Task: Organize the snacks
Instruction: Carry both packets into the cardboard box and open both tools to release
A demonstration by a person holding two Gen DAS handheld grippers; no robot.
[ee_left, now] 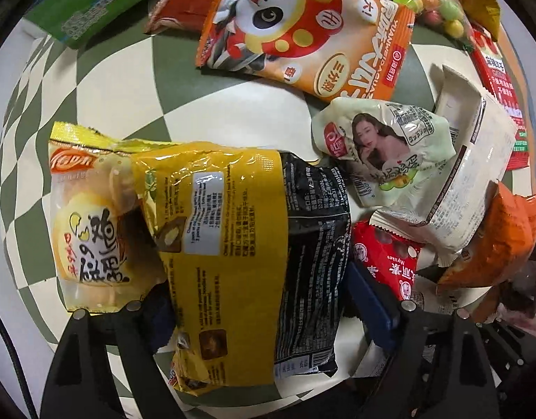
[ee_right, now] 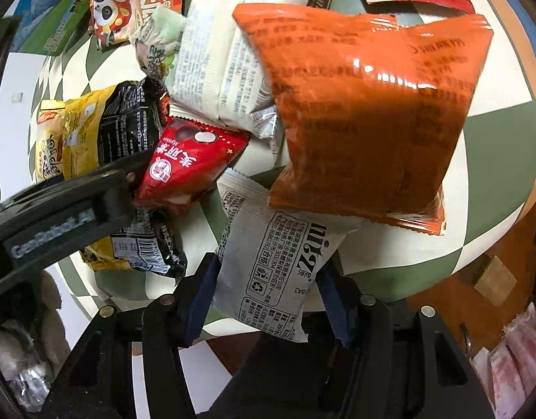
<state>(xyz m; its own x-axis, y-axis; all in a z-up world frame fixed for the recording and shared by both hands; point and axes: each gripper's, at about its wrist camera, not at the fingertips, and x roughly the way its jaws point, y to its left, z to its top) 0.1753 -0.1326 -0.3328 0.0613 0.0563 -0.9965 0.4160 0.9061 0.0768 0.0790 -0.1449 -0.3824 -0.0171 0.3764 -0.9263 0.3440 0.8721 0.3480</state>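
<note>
Green-and-cream checked cloth covers the round counter (ee_left: pixel 103 80), with brown floor showing past its edge in the right wrist view. Left claw (ee_left: pixel 268 310): jaws spread wide around a yellow-and-black noodle packet (ee_left: pixel 247 244), pads beside its edges; whether they press it cannot be told. An egg-cake packet (ee_left: pixel 89 223) lies just left of it. Right claw (ee_right: pixel 264 289): jaws closed on a white wafer packet (ee_right: pixel 271 265), beneath an orange snack bag (ee_right: pixel 366 111). A red chocolate packet (ee_right: pixel 187 164) lies between.
</note>
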